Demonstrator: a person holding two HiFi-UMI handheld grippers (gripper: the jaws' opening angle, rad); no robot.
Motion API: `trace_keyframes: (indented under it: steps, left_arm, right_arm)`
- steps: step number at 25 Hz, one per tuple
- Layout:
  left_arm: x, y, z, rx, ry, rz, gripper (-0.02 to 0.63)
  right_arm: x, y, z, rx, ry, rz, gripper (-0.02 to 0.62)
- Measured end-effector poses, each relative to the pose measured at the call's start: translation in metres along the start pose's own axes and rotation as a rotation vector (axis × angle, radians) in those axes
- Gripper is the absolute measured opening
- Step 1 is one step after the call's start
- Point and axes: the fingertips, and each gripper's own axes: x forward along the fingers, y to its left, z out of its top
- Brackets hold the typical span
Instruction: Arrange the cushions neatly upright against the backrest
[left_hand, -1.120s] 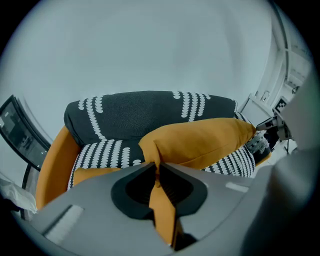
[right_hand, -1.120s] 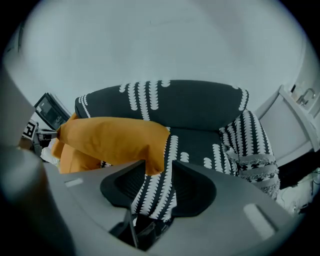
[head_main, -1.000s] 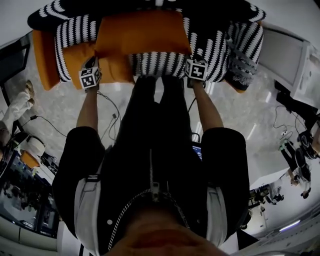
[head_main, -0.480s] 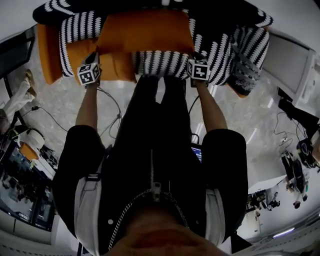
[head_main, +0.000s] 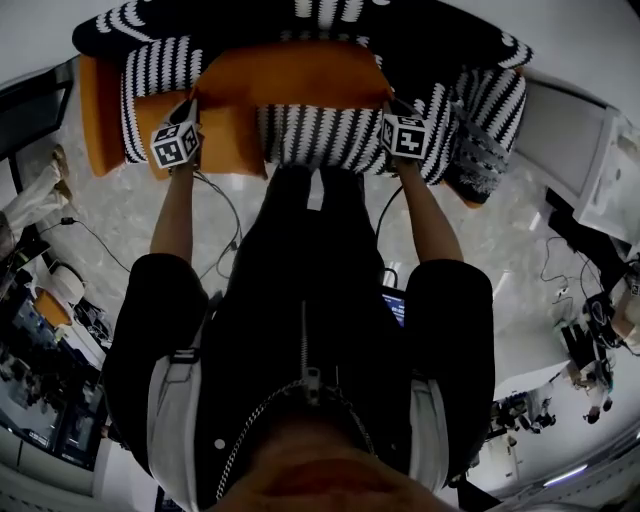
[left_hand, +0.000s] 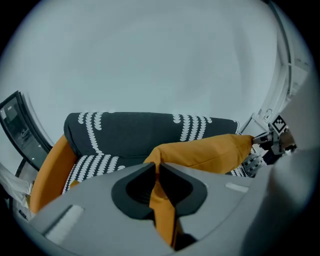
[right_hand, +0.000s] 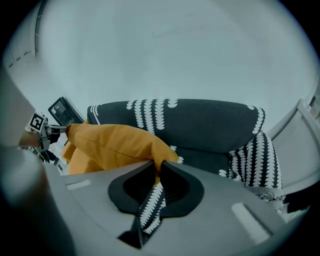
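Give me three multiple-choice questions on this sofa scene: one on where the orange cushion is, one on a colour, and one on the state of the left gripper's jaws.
1. Where is the orange cushion?
A. on the floor
B. raised over the sofa seat, before the backrest
C. on a white cabinet

2. What colour is the backrest?
A. plain red
B. dark with a white pattern
C. green

3. How do the left gripper's jaws stand?
A. wide apart, empty
B. shut on a cable
C. shut on the cushion's corner

Answers:
1 B: the left gripper view shows it stretched in front of the backrest, above the seat.
2 B: both gripper views show it.
3 C: orange fabric is pinched between them.
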Motion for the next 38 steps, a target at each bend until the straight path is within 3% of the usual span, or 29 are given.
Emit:
trace_keyframes:
  steps: [9, 17, 27, 35, 38]
  left_arm:
    - [0.026, -0.089, 0.031, 0.000, -0.026, -0.074, 0.037]
    - [0.017, -0.132, 0.046, -0.004, -0.013, -0.160, 0.037]
    - [0.060, -0.226, 0.074, 0.032, 0.035, -0.248, 0.037]
    - [0.067, -0.232, 0.076, 0.075, 0.076, -0.267, 0.037]
    - [0.078, -0.222, 0.084, 0.032, 0.094, -0.284, 0.037]
  right_arm:
    - [-0.025, -0.085, -0.004, 0.033, 0.002, -0.006, 0.032]
    - [-0.057, -0.116, 0.005, 0.091, -0.008, -0.036, 0.031]
    - [-0.073, -0.218, 0.027, 0.112, -0.004, -0.081, 0.031]
    - [-0.070, -0.227, 0.036, 0.104, -0.022, -0.097, 0.031]
    - [-0.053, -0.222, 0.054, 0.064, -0.017, -0.107, 0.031]
